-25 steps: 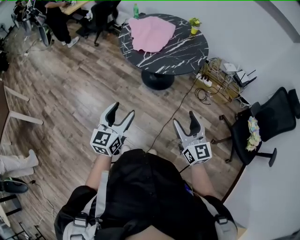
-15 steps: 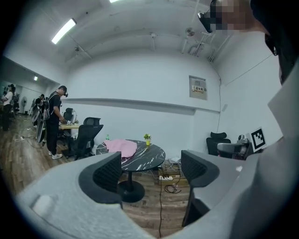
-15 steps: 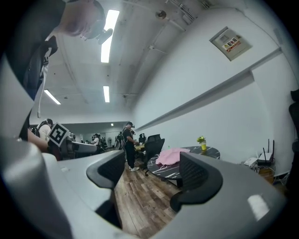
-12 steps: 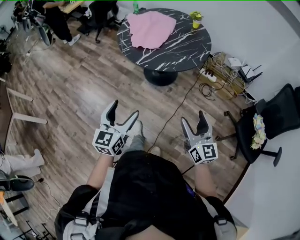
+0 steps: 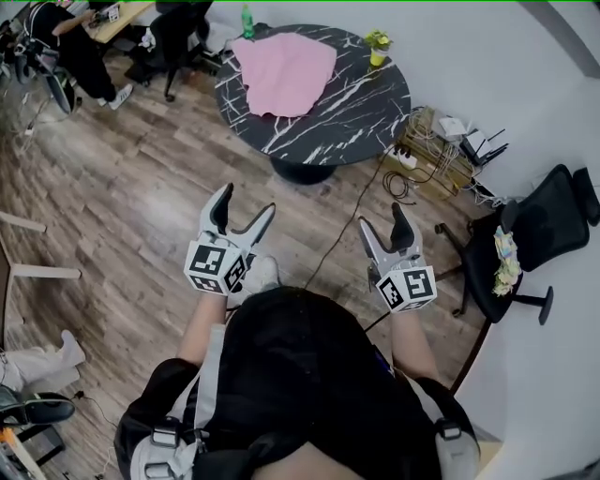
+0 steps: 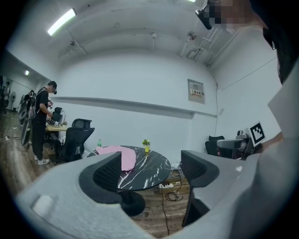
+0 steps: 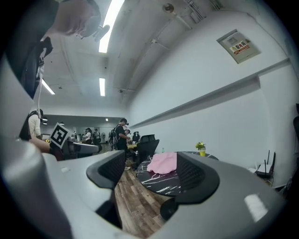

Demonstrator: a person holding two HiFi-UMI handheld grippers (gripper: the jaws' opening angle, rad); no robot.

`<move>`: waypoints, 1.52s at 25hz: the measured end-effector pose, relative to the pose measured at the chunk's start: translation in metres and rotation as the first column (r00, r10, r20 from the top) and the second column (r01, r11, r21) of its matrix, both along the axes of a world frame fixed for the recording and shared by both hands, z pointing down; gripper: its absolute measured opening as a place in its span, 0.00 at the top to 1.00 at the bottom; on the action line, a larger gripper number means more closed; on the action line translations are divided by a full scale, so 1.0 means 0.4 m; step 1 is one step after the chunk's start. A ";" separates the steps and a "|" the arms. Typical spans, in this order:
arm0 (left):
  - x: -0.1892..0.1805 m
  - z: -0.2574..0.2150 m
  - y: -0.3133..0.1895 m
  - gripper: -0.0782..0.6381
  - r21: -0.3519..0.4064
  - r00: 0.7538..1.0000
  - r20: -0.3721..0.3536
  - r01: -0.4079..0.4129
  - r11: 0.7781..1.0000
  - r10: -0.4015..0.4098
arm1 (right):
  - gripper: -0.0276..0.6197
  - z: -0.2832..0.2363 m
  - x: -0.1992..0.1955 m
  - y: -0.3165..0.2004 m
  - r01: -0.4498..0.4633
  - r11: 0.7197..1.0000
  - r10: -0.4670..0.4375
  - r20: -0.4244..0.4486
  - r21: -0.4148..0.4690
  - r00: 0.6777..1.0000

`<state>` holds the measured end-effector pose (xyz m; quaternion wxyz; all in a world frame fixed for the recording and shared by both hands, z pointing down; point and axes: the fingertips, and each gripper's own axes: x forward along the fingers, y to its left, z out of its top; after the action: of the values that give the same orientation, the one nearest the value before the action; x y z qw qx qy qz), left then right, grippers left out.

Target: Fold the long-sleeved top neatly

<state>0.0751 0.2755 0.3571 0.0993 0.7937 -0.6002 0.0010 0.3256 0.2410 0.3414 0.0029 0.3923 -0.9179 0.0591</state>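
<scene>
On the surface (image 5: pixel 356 103): one pink long-sleeved top (image 5: pixel 284 73), one potted plant (image 5: pixel 377 52), one green bottle (image 5: pixel 247 21).
Top: left half; long axis from near-left edge to far edge; collar end unclear.
Left gripper (image 5: pixel 246 202): level, aimed at the surface, well short of it; fingers just opened wide, empty.
Right gripper (image 5: pixel 382 223): same pose; fingers just opened wide, empty.

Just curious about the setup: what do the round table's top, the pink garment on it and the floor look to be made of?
Table top: black marble or a marble-look slab, white veins, slight sheen.
Pink garment: soft matte cloth, lying in loose folds.
Floor: wood planks or laminate, with grain, seams and a glossy patch.
</scene>
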 end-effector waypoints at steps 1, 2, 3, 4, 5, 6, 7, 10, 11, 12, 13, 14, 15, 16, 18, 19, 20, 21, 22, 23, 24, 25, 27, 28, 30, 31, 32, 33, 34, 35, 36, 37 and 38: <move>-0.023 0.005 -0.017 0.33 -0.005 1.000 -0.001 -0.001 1.000 0.001 | 0.43 -0.006 -0.026 -0.019 0.004 1.000 -0.004 -0.002 0.006 1.000; -0.045 0.011 -0.032 0.33 -0.012 1.000 -0.002 -0.002 1.000 0.002 | 0.43 -0.011 -0.051 -0.037 0.006 1.000 -0.006 -0.001 0.011 1.000; -0.066 0.018 -0.047 0.33 -0.019 1.000 0.000 -0.005 1.000 0.005 | 0.44 -0.015 -0.076 -0.054 0.008 1.000 -0.008 0.000 0.017 1.000; -0.086 0.024 -0.061 0.33 -0.026 1.000 0.004 -0.009 1.000 0.009 | 0.45 -0.015 -0.101 -0.071 0.010 1.000 -0.010 -0.002 0.020 1.000; -0.105 0.031 -0.074 0.33 -0.033 1.000 0.010 -0.014 0.999 0.015 | 0.45 -0.011 -0.125 -0.087 0.013 1.000 -0.013 -0.007 0.019 1.000; -0.123 0.038 -0.087 0.33 -0.039 1.000 0.018 -0.021 0.999 0.021 | 0.45 -0.005 -0.150 -0.101 0.016 1.000 -0.016 -0.013 0.015 1.000; -0.141 0.045 -0.099 0.33 -0.044 0.999 0.027 -0.027 0.999 0.028 | 0.46 0.003 -0.174 -0.113 0.020 1.000 -0.020 -0.019 0.010 1.000; -0.189 0.055 -0.142 0.36 -0.043 0.998 0.053 -0.041 0.998 0.043 | 0.47 0.027 -0.246 -0.143 0.029 1.000 -0.029 -0.043 -0.006 0.999; -0.202 0.055 -0.156 0.37 -0.039 0.997 0.061 -0.046 0.998 0.049 | 0.48 0.032 -0.269 -0.152 0.032 0.999 -0.032 -0.050 -0.008 0.998; -0.213 0.054 -0.169 0.37 -0.035 0.996 0.069 -0.054 0.998 0.056 | 0.48 0.037 -0.291 -0.161 0.034 0.999 -0.035 -0.055 -0.011 0.998; -0.223 0.053 -0.180 0.37 -0.034 0.995 0.075 -0.063 0.997 0.066 | 0.48 0.041 -0.312 -0.169 0.036 0.999 -0.037 -0.055 -0.015 0.998; -0.233 0.054 -0.190 0.37 -0.034 0.994 0.081 -0.071 0.997 0.074 | 0.48 0.045 -0.331 -0.177 0.037 0.999 -0.038 -0.052 -0.020 0.998; -0.244 0.055 -0.200 0.37 -0.035 0.993 0.086 -0.076 0.997 0.079 | 0.48 0.049 -0.349 -0.185 0.040 0.999 -0.041 -0.051 -0.024 0.998; -0.256 0.058 -0.209 0.37 -0.036 0.993 0.088 -0.077 0.996 0.080 | 0.48 0.053 -0.367 -0.192 0.045 0.999 -0.047 -0.052 -0.028 0.998; -0.276 0.068 -0.221 0.37 -0.045 0.993 0.084 -0.074 0.996 0.078 | 0.49 0.063 -0.395 -0.201 0.060 0.998 -0.062 -0.063 -0.033 0.996; -0.282 0.075 -0.224 0.37 -0.051 0.994 0.081 -0.074 0.996 0.078 | 0.49 0.068 -0.405 -0.205 0.068 0.997 -0.070 -0.071 -0.034 0.995; -0.286 0.081 -0.227 0.38 -0.057 0.994 0.080 -0.075 0.995 0.080 | 0.50 0.073 -0.413 -0.211 0.073 0.997 -0.076 -0.078 -0.034 0.994; -0.291 0.087 -0.232 0.38 -0.062 0.993 0.081 -0.077 0.995 0.082 | 0.50 0.076 -0.421 -0.220 0.077 0.996 -0.080 -0.082 -0.034 0.993; -0.295 0.092 -0.238 0.38 -0.067 0.993 0.083 -0.078 0.995 0.084 | 0.50 0.077 -0.429 -0.231 0.080 0.996 -0.083 -0.082 -0.034 0.993; -0.298 0.096 -0.246 0.38 -0.070 0.993 0.086 -0.079 0.994 0.085 | 0.50 0.077 -0.437 -0.243 0.084 0.996 -0.087 -0.081 -0.033 0.993; -0.300 0.100 -0.254 0.38 -0.074 0.992 0.088 -0.079 0.994 0.085 | 0.51 0.077 -0.444 -0.256 0.089 0.996 -0.092 -0.080 -0.032 0.993; -0.301 0.104 -0.264 0.38 -0.077 0.992 0.088 -0.078 0.994 0.084 | 0.51 0.078 -0.449 -0.269 0.095 0.995 -0.098 -0.078 -0.032 0.992; -0.304 0.112 -0.288 0.38 -0.082 0.993 0.089 -0.070 0.994 0.077 | 0.51 0.083 -0.457 -0.299 0.113 0.993 -0.115 -0.075 -0.033 0.991; -0.306 0.114 -0.305 0.38 -0.083 0.993 0.092 -0.064 0.994 0.072 | 0.52 0.085 -0.460 -0.320 0.124 0.992 -0.126 -0.076 -0.032 0.989; -0.310 0.112 -0.350 0.38 -0.080 0.993 0.101 -0.054 0.995 0.062 | 0.52 0.090 -0.465 -0.378 0.142 0.989 -0.144 -0.080 -0.029 0.986; -0.313 0.111 -0.374 0.38 -0.079 0.993 0.105 -0.050 0.996 0.058 | 0.52 0.092 -0.466 -0.411 0.146 0.989 -0.148 -0.081 -0.029 0.986; -0.315 0.109 -0.400 0.38 -0.079 0.993 0.107 -0.046 0.996 0.054 | 0.52 0.091 -0.466 -0.444 0.148 0.989 -0.150 -0.078 -0.029 0.986; -0.318 0.107 -0.426 0.39 -0.081 0.993 0.109 -0.041 0.996 0.050 | 0.53 0.087 -0.467 -0.477 0.148 0.989 -0.149 -0.071 -0.026 0.986; -0.323 0.105 -0.454 0.39 -0.084 0.993 0.113 -0.037 0.996 0.046 | 0.53 0.079 -0.468 -0.510 0.148 0.989 -0.149 -0.061 -0.020 0.987; -0.327 0.103 -0.482 0.39 -0.086 0.992 0.117 -0.033 0.996 0.043 | 0.54 0.071 -0.470 -0.543 0.150 0.989 -0.150 -0.050 -0.013 0.987; -0.330 0.101 -0.510 0.39 -0.088 0.992 0.122 -0.029 0.996 0.040 | 0.54 0.065 -0.473 -0.575 0.153 0.988 -0.154 -0.041 -0.006 0.987; -0.331 0.102 -0.537 0.39 -0.091 0.991 0.126 -0.026 0.996 0.038 | 0.54 0.063 -0.474 -0.607 0.158 0.987 -0.158 -0.034 -0.002 0.987; -0.332 0.106 -0.563 0.39 -0.097 0.991 0.131 -0.025 0.995 0.038 | 0.54 0.067 -0.475 -0.638 0.162 0.987 -0.162 -0.030 -0.002 0.986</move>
<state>-0.0577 0.0503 0.3995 0.0967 0.7956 -0.5922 0.0838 0.1356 -0.0141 0.3683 0.0213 0.3174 -0.9466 0.0527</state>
